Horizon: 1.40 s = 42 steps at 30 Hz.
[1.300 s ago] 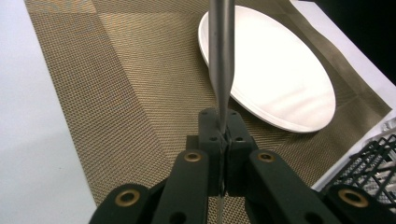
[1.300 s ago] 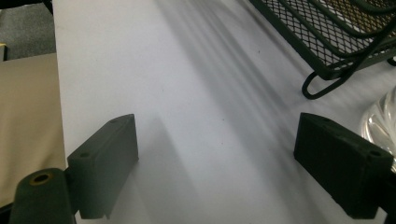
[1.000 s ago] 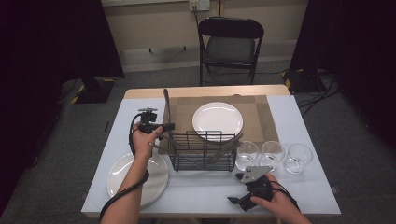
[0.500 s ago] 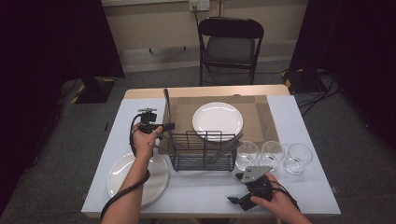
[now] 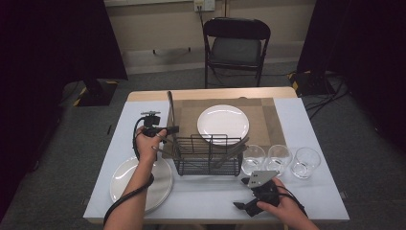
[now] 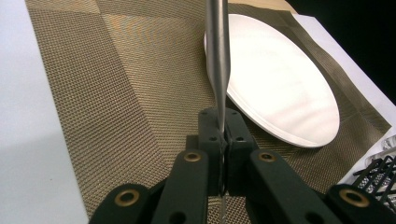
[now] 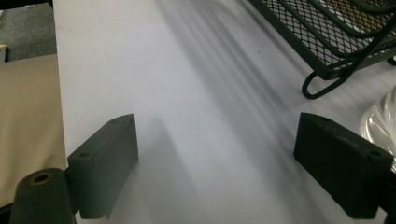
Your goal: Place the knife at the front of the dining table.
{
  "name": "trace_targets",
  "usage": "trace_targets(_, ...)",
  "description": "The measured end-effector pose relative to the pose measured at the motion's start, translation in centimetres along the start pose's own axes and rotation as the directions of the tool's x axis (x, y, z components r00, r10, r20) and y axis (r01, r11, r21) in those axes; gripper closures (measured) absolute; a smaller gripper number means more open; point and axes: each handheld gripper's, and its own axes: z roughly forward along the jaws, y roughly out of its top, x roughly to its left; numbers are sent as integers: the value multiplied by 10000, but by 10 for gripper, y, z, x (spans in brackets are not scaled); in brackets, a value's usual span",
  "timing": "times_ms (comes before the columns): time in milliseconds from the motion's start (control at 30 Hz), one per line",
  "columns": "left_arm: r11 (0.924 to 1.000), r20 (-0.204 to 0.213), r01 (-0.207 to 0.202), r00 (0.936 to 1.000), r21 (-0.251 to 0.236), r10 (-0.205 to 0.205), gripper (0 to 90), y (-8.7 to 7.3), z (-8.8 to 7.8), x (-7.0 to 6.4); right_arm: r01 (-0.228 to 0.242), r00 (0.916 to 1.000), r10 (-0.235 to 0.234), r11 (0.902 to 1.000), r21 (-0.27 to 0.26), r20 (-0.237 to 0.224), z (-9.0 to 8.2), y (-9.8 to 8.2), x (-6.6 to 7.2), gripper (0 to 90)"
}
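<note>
Left gripper [image 6: 223, 135]: jaws pressed tight on a thin metal knife [image 6: 217, 51]. Knife standing straight up over the brown mat [image 6: 140, 93], just beside the white plate [image 6: 275, 84]. In the high view, same knife [image 5: 169, 112] up at the mat's left edge, near the black wire rack [image 5: 208, 155].

Right gripper [image 7: 217, 163]: jaws wide apart, nothing between them. Low over the white table [image 7: 187, 70], near the rack's foot [image 7: 322, 81]. Three glasses [image 5: 280, 159] right of the rack. Another plate [image 5: 160, 184] under the left arm.
</note>
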Motion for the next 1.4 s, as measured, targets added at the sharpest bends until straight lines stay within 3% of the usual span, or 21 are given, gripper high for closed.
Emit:
trace_targets(233,10000,-95,-2,10000,4,2,880,0,4,2,31,10000,-31,10000,1,7,0,0,0,125)
trace_targets(333,9998,-4,201,9998,-71,-201,880,-1,6,2,50,10000,-50,10000,10,31,0,0,0,125)
trace_targets(967,9986,166,425,9990,-306,-420,883,-4,8,6,45,10000,-46,10000,13,38,0,0,1,125)
trace_targets(1100,9989,165,445,9989,-148,-442,881,-5,8,7,52,10000,-53,10000,10,34,0,0,0,125)
trace_targets(1200,9973,317,599,9978,-421,-586,885,-8,9,9,71,10000,-72,10000,30,48,0,0,1,125)
trace_targets(1267,9971,158,523,9985,-545,-515,879,-10,11,10,65,10000,-65,10000,24,46,0,0,1,125)
trace_targets(1300,9954,67,411,9991,-863,-407,852,-11,12,12,60,10000,-60,10000,24,40,0,0,1,125)
trace_targets(1367,9927,-270,455,9984,-1113,-488,627,-11,13,16,68,10000,-68,10000,28,47,0,0,1,125)
trace_targets(1400,9933,-401,274,9987,-1123,-321,594,-11,13,17,82,10000,-82,10000,30,52,0,0,1,125)
